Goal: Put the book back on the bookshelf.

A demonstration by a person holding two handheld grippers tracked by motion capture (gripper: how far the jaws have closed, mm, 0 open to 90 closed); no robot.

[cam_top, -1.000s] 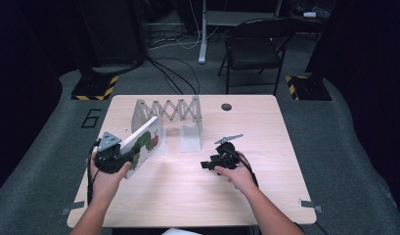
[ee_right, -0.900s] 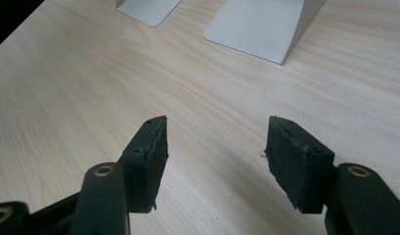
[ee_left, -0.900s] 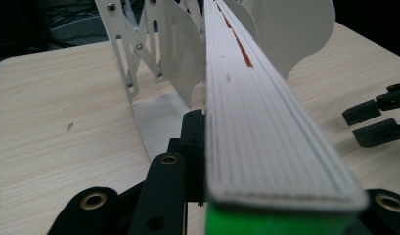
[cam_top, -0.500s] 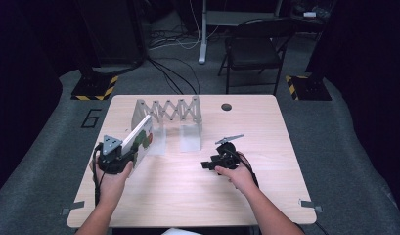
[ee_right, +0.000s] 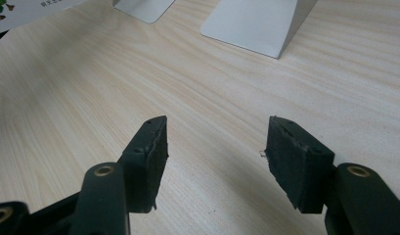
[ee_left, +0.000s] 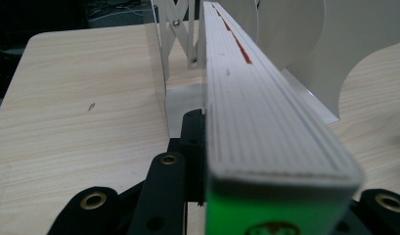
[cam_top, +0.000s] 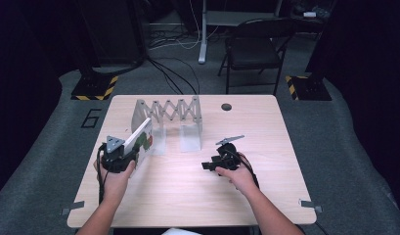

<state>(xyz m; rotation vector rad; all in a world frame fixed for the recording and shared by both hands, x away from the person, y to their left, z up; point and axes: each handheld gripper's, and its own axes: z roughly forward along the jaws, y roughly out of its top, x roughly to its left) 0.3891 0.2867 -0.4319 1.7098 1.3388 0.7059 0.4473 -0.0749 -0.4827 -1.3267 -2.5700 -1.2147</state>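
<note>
The left gripper (cam_top: 120, 155) was clamped on a white book (cam_top: 139, 139), its jaws pressed against the covers near the lower end. In the left gripper view the book (ee_left: 266, 122) ran straight away from the camera, page edges up, with a green patch on the near end, and a black jaw lay flat against its left cover. The book was tilted over the left part of the table (cam_top: 188, 196), its far end just beside the white accordion-style rack (cam_top: 168, 117) and its upright dividers (ee_left: 305, 44). The right gripper (cam_top: 222, 160) rested low on the table, well apart from the book, its jaws spread with nothing between the pads (ee_right: 295, 161), only bare wood.
</note>
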